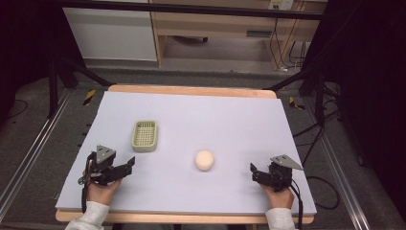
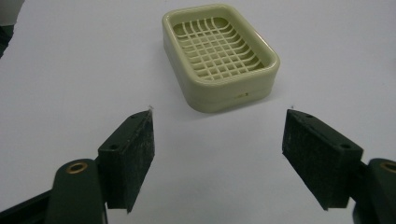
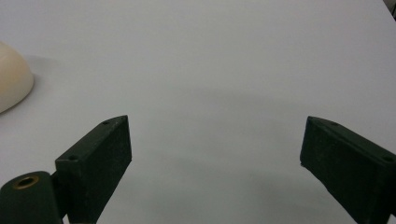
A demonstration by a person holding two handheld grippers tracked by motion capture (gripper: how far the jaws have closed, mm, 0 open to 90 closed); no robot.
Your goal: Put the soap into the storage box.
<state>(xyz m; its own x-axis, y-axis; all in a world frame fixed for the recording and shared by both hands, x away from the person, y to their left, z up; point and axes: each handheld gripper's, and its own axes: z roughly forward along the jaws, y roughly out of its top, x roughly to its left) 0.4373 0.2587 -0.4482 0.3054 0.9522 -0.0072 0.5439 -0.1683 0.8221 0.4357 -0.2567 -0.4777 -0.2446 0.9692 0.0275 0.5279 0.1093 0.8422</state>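
Observation:
A pale green soap dish point(image 1: 144, 135) with a slotted grid floor lies left of the table's middle; in the left gripper view the soap dish point(image 2: 219, 56) is just ahead of the jaws. A round cream soap bar point(image 1: 204, 160) rests near the middle, and the soap bar point(image 3: 11, 77) shows at the left edge of the right gripper view. My left gripper point(image 1: 130, 164) hovers near the front left, open and empty, as the left gripper point(image 2: 218, 140) shows. My right gripper point(image 1: 253, 170) is at the front right, open and empty, like the right gripper point(image 3: 215, 154).
A lavender mat point(image 1: 215, 120) covers the wooden table point(image 1: 191, 90). Beyond the far edge stand a wooden cabinet point(image 1: 215, 24) and black frame legs, with cables point(image 1: 311, 134) on the floor at the right.

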